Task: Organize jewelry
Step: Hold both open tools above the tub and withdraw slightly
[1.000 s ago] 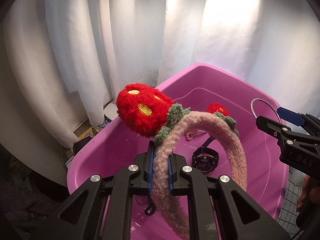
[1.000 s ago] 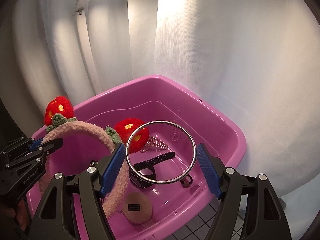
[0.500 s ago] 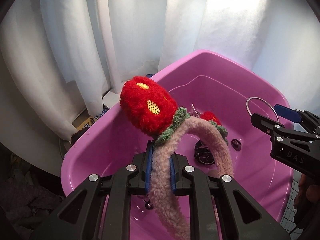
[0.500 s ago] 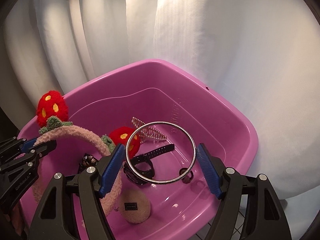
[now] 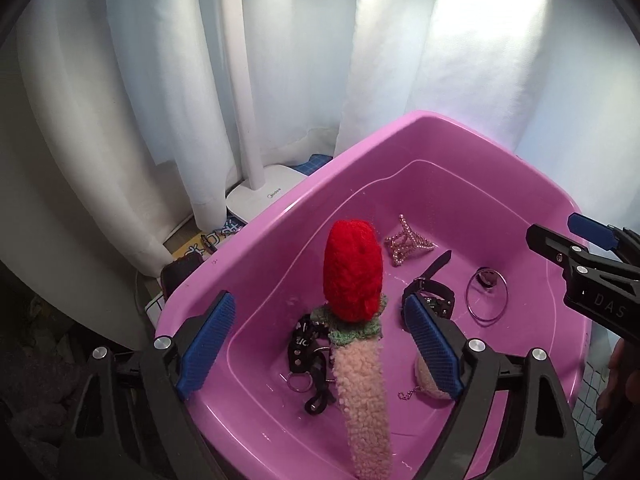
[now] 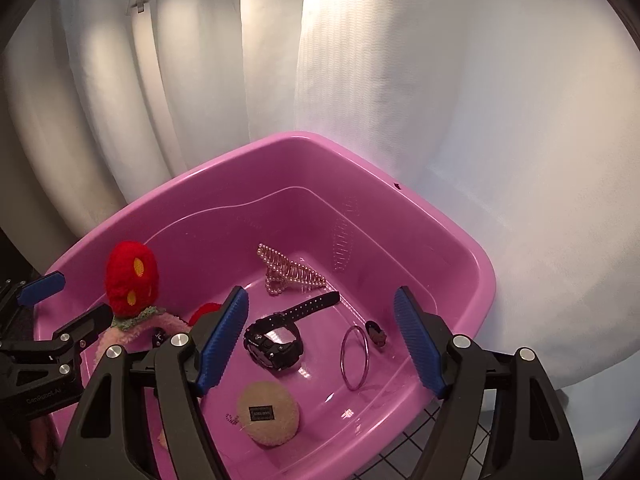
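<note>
Both grippers hang over the pink tub (image 5: 256, 248). The left gripper (image 5: 320, 344), its jaws having just been opening, stands wide with the plush headband (image 5: 362, 392) loose between the pads, touching neither; the band's long axis runs away from the claw toward the far wall, strawberry end foremost. The right gripper (image 6: 320, 344) is likewise spread and empty, the metal bangle (image 6: 355, 357) lying on the tub floor below it. Only the right wrist view shows the strawberry's yellow seeds and the round puff (image 6: 267, 416) near the front wall.
</note>
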